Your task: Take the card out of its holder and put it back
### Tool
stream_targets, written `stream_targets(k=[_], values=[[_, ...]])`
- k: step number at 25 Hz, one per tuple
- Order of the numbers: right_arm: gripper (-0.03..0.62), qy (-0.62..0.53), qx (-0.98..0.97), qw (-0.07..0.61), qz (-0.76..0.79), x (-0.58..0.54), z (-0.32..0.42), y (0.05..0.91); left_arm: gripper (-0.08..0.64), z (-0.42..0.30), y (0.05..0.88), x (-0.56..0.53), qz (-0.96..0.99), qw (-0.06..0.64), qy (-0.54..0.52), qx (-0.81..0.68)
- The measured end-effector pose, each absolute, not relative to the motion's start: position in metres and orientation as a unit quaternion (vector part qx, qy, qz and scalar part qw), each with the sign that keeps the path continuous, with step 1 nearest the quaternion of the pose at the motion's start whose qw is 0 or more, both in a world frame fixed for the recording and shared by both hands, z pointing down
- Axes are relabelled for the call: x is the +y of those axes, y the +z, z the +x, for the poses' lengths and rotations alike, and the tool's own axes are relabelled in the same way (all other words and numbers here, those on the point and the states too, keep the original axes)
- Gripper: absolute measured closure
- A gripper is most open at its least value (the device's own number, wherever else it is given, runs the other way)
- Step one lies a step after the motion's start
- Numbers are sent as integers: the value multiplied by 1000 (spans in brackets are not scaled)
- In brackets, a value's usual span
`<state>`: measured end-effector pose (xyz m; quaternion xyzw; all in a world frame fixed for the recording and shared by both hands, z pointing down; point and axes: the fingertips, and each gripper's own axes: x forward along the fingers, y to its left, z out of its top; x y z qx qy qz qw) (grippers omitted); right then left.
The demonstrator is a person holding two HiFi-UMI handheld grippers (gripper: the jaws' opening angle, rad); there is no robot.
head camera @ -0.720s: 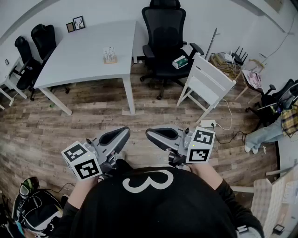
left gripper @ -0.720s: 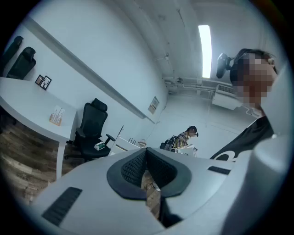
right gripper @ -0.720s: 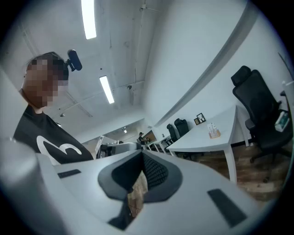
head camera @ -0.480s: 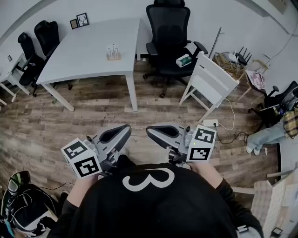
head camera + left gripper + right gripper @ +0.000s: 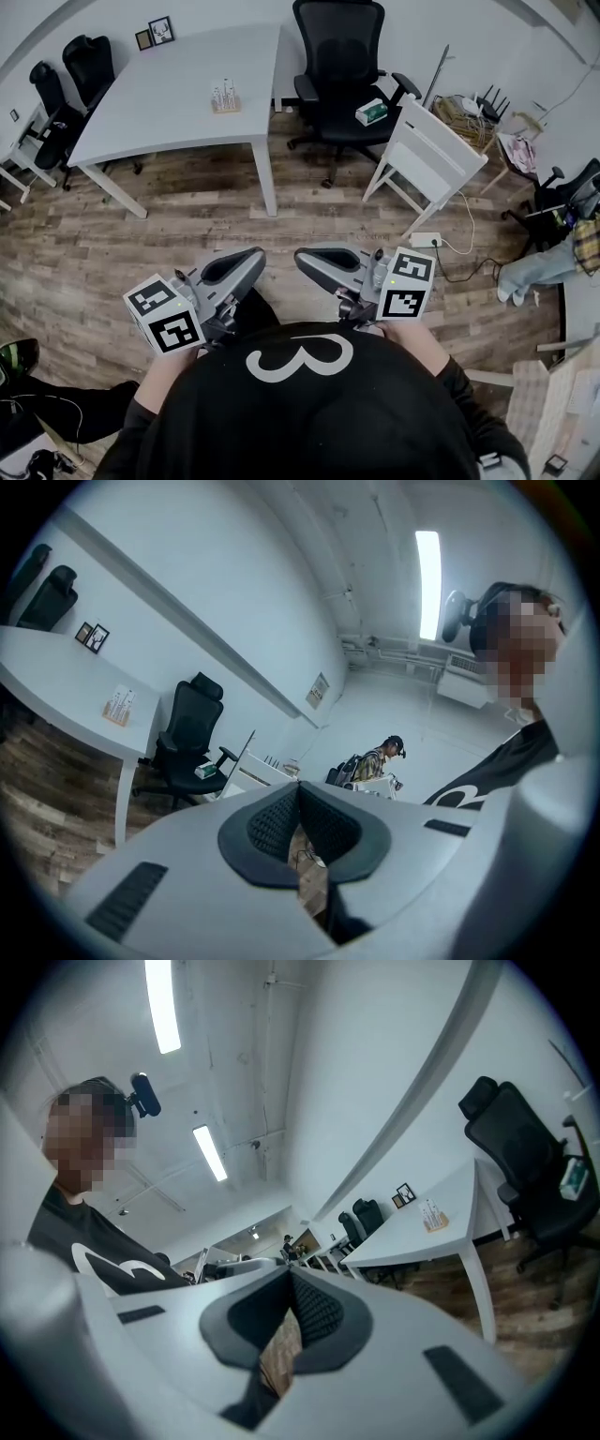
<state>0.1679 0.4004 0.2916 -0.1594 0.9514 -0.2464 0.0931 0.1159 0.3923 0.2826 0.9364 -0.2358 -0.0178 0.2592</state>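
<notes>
Both grippers are held level in front of the person's chest, over the wood floor, with their tips pointing toward each other and a gap between them. Left gripper: jaws closed, the ribbed pads meet at the tips, nothing between them; only a sliver of floor shows through the slot below the pads. Right gripper: jaws closed as well, pads together, empty. The marker cubes sit at the rear of each tool, close to the person's black shirt. The card holder, a small wooden block, stands on the white table toward its far right part, with white cards upright in it; how many cards there are cannot be resolved. The holder is well apart from both grippers, across open floor, and neither tool touches it. A black office chair stands to the right of the table, with a small green-and-white box on its seat. A white wooden chair is just right of that one, and a white power strip lies on the floor near it. Two small picture frames stand at the table's far edge by the wall.
</notes>
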Motion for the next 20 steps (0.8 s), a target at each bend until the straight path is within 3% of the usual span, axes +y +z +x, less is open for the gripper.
stream_targets(k=[20], values=[[583, -303, 926, 81, -212, 200, 113, 319, 548, 48, 311, 179, 921, 323, -18, -218]])
